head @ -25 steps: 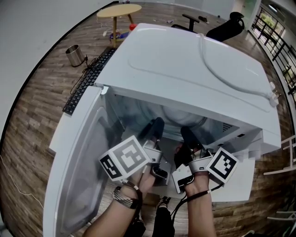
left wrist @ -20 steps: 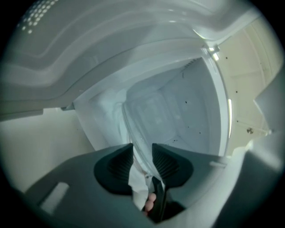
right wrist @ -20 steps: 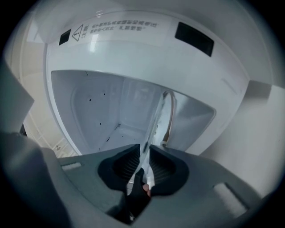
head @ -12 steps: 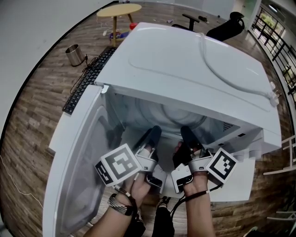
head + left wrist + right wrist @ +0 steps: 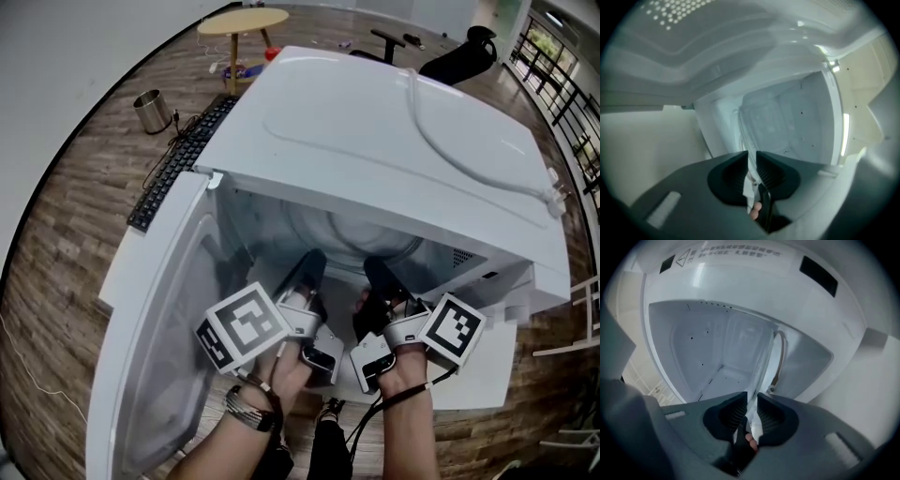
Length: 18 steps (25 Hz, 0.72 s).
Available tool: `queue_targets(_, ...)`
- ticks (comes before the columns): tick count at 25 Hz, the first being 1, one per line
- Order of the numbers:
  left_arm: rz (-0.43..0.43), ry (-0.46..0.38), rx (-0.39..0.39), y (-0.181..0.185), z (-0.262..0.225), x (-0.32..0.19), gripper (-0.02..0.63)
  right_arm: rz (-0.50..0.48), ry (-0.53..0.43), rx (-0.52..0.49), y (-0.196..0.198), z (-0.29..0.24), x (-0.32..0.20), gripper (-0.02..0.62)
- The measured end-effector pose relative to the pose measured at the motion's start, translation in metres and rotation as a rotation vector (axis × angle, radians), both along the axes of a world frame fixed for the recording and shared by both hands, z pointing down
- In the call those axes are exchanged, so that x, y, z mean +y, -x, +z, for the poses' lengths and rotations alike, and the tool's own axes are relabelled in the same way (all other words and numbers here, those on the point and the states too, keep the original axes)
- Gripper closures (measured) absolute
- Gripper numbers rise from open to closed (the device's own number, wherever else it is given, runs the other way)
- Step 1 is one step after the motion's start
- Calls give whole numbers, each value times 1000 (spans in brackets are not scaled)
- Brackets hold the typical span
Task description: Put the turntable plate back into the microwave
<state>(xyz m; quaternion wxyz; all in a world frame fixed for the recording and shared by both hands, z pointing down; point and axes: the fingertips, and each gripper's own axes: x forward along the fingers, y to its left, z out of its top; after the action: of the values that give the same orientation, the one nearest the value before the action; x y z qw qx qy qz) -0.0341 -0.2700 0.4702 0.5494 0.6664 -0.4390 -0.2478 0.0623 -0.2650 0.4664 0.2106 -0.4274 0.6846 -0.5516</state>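
The clear glass turntable plate [image 5: 349,234] lies inside the cavity of the white microwave [image 5: 394,131]. It is seen edge-on in both gripper views. My left gripper [image 5: 312,265] reaches in at the plate's left front rim. In the left gripper view the rim of the plate [image 5: 759,124] runs between the ribbed pads, and the jaws of this gripper [image 5: 752,158] are closing on it. My right gripper [image 5: 377,272] holds the right front rim. There the plate [image 5: 763,363] sits between the pads of that gripper [image 5: 752,399], whose jaws are opening slightly.
The microwave door [image 5: 159,319] hangs wide open on the left, close beside my left hand. Beyond the microwave the wooden floor carries a black keyboard [image 5: 178,159], a metal bin [image 5: 150,111], a round table [image 5: 242,21] and an office chair [image 5: 459,56].
My left gripper has drawn back a little toward me and rolled slightly; its jaws have narrowed onto the rim. The right gripper has stayed where it was.
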Motion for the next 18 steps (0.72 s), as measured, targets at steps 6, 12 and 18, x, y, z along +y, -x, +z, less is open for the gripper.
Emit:
queue_targets(6,-52,-2,-6,0,2,-1,552,-57,-28,34,5,-2,8,505)
queue_targets(12,-76,0,-2,2,5,-5,563,-7,-12,78,-6,9,18,514)
queue_targets(18,-76,-14,-29,3,2,-5,560,-13,-25,136,-7,5,9,548)
